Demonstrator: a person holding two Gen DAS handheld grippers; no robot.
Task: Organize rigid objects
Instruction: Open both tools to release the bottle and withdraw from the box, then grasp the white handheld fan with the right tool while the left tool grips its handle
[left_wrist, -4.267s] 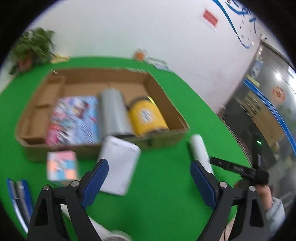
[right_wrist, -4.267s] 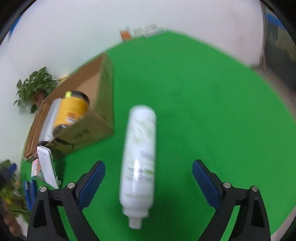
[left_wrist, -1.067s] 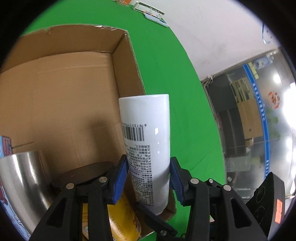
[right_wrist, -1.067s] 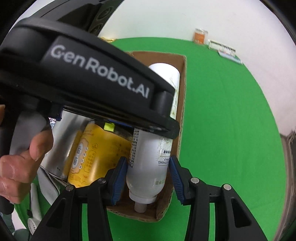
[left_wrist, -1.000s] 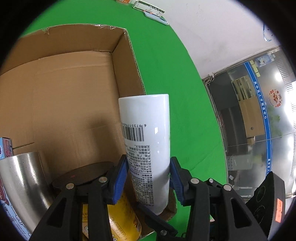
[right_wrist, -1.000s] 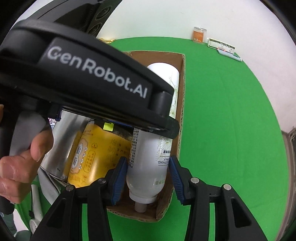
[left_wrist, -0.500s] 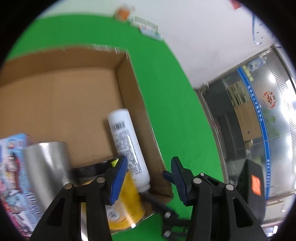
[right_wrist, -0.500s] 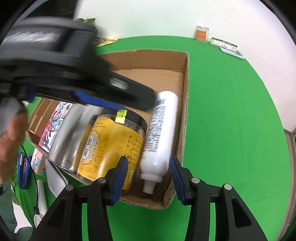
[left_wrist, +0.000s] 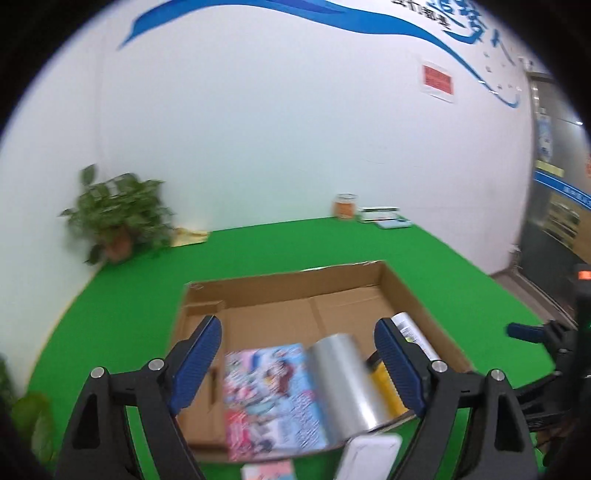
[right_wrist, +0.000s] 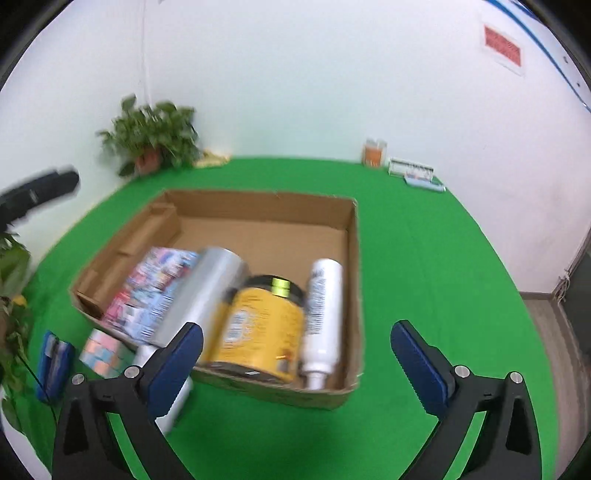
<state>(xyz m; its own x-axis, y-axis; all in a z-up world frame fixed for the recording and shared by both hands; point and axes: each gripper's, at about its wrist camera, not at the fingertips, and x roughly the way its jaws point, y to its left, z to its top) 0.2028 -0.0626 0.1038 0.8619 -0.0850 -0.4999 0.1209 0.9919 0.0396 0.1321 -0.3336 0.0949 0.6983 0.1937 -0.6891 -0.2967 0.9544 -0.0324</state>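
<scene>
**Four items lie in the box, both grippers empty**

While both tools hang above the green worktop (right_wrist: 424, 266), the left hand-held gripper (left_wrist: 299, 365) and the right hand-held gripper (right_wrist: 297, 363) each stand spread wide with nothing between their blue pads. Inside the shallow brown cardboard box (right_wrist: 352, 236) the white plastic spray bottle (right_wrist: 323, 314) lies against the right wall, nozzle toward the near wall. Just left of it lie the yellow black-lidded jar (right_wrist: 258, 328), the silver metal cylinder (right_wrist: 201, 295) and the colourful printed flat carton (right_wrist: 151, 288). Outside the box's near-left corner sit a pastel block (right_wrist: 105, 350) and a blue stapler-like object (right_wrist: 53, 363).
</scene>
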